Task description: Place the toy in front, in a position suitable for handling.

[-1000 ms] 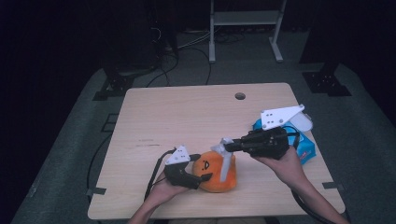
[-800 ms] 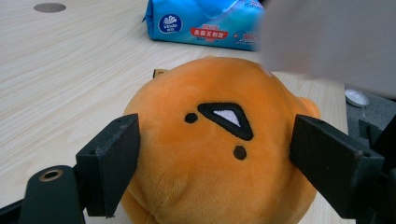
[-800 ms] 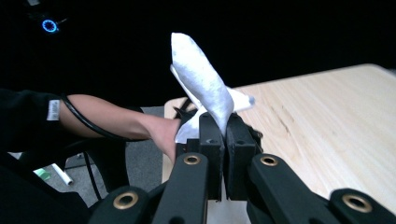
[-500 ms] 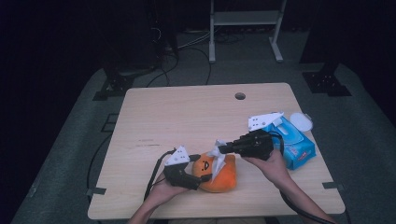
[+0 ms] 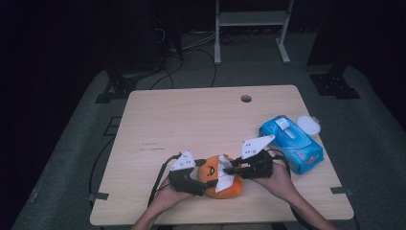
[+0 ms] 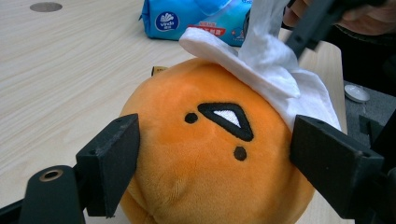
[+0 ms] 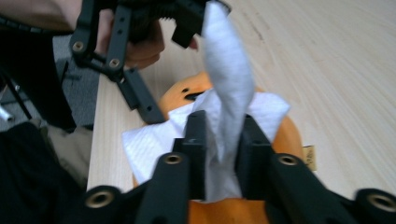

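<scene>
Soft toy: an orange round plush (image 5: 214,176) with a stitched black face lies near the front edge of the tabletop (image 5: 201,120), between the two hands; in the left gripper view (image 6: 205,154) its face looks toward the camera.
Tissue: a white tissue (image 5: 223,178) is draped over the top and one side of the soft toy; in the left gripper view (image 6: 271,70) it covers the upper right of the toy and rises in a fold toward the other gripper; in the right gripper view (image 7: 229,88) a twisted strip of it stands up between the jaws and the rest spreads flat on the orange plush.
Left hand-held gripper: (image 5: 195,178) comes in low from the left; in its own view (image 6: 215,161) the two black jaws stand one on each side of the soft toy, spread wide and up against its flanks, gripping it.
Right hand-held gripper: (image 5: 230,168) lies over the toy from the right; in its own view (image 7: 219,144) the jaws have just been opening, with the gathered tissue between them; the pads look close against the tissue, but whether they press on it I cannot tell.
Hands: the left hand (image 5: 165,194) and the right hand (image 5: 277,179) hold the grippers at the front edge.
Wipes pack: a blue pack (image 5: 291,143) lies on the right of the tabletop, near the right gripper and apart from the toy.
White lid: a small round lid (image 5: 309,125) lies just beside the far end of the pack.
Hole: a round hole (image 5: 246,98) sits near the far edge.
</scene>
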The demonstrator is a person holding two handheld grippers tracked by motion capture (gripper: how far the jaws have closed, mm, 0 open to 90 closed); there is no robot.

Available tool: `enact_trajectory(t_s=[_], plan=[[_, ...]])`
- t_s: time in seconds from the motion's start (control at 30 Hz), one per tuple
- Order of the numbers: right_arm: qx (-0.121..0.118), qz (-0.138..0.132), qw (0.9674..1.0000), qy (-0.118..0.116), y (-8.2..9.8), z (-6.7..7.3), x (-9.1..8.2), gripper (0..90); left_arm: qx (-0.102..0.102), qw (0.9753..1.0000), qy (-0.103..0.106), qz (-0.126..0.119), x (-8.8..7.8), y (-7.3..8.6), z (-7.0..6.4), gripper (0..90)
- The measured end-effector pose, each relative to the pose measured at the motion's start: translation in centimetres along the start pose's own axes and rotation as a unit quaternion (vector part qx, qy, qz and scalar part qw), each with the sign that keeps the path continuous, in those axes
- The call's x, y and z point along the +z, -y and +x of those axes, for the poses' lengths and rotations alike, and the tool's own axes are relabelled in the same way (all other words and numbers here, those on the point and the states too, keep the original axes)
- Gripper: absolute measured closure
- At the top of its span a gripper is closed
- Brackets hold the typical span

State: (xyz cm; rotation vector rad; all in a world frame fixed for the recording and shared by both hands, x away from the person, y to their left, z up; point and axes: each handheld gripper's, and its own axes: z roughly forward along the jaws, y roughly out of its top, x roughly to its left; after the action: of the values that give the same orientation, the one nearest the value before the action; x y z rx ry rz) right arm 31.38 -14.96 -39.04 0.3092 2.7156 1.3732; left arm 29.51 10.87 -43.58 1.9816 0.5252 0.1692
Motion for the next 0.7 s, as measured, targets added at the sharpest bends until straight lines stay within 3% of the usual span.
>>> enact_trajectory(t_s=[0.13,0.33,0.57,0.7], plan=[[-0.02,0.012,0.9997,0.007,0.1,0.5,0.4,64.7,0.001,1.0,0.0,0.004,0.1,-0.1,0.0,16.7],[-0.048,0.022,0.9983,0.022,0.7,1.0,1.4,65.2,0.001,0.9998,0.012,0.016,0.1,0.1,0.0,16.8],[-0.041,0.023,0.9986,0.025,1.6,0.8,1.8,68.8,0.008,0.9994,0.022,0.027,0.0,0.0,-0.1,16.7],[-0.028,0.019,0.9993,0.018,2.0,0.5,1.8,73.5,0.0,0.9993,0.029,0.025,-0.2,-0.7,0.7,16.6]])
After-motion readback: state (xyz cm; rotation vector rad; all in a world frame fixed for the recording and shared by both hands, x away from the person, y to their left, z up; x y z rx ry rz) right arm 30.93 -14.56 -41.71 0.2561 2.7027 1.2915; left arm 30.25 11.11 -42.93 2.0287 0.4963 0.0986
